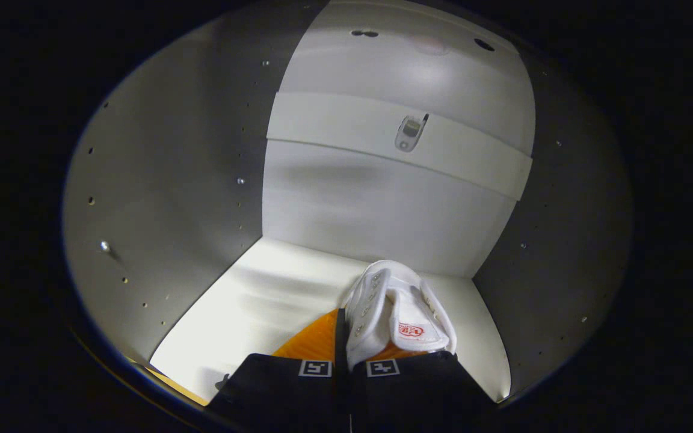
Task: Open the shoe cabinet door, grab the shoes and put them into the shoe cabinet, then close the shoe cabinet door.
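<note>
jaws apparently clamping soft white canvas shoe, smooth cabinet interior

white shoe cabinet interior — home

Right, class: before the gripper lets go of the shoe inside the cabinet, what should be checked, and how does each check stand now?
1. Shoe inside the shoe cabinet: ok.
2. Gripper jaws closed on the shoe's near end: ok, both sides look pressed.
3. Shoe resting on the cabinet floor: cannot tell, its sole is hidden.
4. Room ahead to the back wall: ok.
5. Second shoe's place: cannot tell.
</note>
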Motion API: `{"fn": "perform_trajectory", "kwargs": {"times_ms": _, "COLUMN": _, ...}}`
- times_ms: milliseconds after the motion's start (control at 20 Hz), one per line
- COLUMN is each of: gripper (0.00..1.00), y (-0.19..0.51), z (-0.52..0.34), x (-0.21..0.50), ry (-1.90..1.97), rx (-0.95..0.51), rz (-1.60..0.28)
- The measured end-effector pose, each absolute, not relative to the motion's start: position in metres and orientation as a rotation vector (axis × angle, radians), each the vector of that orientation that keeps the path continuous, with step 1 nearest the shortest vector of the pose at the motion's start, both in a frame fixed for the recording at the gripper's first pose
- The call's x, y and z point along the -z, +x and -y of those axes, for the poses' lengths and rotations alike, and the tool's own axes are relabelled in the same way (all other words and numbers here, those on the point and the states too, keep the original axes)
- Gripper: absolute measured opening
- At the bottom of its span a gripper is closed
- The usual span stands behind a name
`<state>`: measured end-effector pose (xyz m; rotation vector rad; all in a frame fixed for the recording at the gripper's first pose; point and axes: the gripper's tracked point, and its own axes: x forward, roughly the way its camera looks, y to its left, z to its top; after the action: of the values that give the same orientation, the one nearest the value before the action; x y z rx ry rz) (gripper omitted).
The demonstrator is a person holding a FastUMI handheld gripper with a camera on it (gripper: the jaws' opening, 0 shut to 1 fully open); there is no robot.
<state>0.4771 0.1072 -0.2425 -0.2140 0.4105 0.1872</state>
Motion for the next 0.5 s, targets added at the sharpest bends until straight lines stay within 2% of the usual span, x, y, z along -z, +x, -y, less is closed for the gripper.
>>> {"fn": "perform_trajectory", "kwargs": {"times_ms": 150, "gripper": 0.09, "y": 0.480, "z": -0.107, "x": 0.244, "ry": -0.196, "rx": -0.152, "rz": -0.426}}
{"fn": "perform_trajectory", "kwargs": {"times_ms": 350, "gripper": 0.20, "y": 0.473, "z": -0.113, "x": 0.245, "ry": -0.126, "rx": -0.152, "rz": -0.456}}
{"fn": "perform_trajectory", "kwargs": {"times_ms": 400, "gripper": 0.36, "y": 0.470, "z": -0.115, "x": 0.243, "ry": -0.103, "rx": -0.148, "rz": -0.460}}
{"fn": "perform_trajectory", "kwargs": {"times_ms": 450, "gripper": 0.41, "y": 0.468, "z": -0.118, "x": 0.242, "ry": -0.084, "rx": -0.154, "rz": -0.458}}
{"fn": "perform_trajectory", "kwargs": {"times_ms": 500, "gripper": 0.51, "y": 0.465, "z": -0.120, "x": 0.241, "ry": -0.077, "rx": -0.159, "rz": -0.465}}
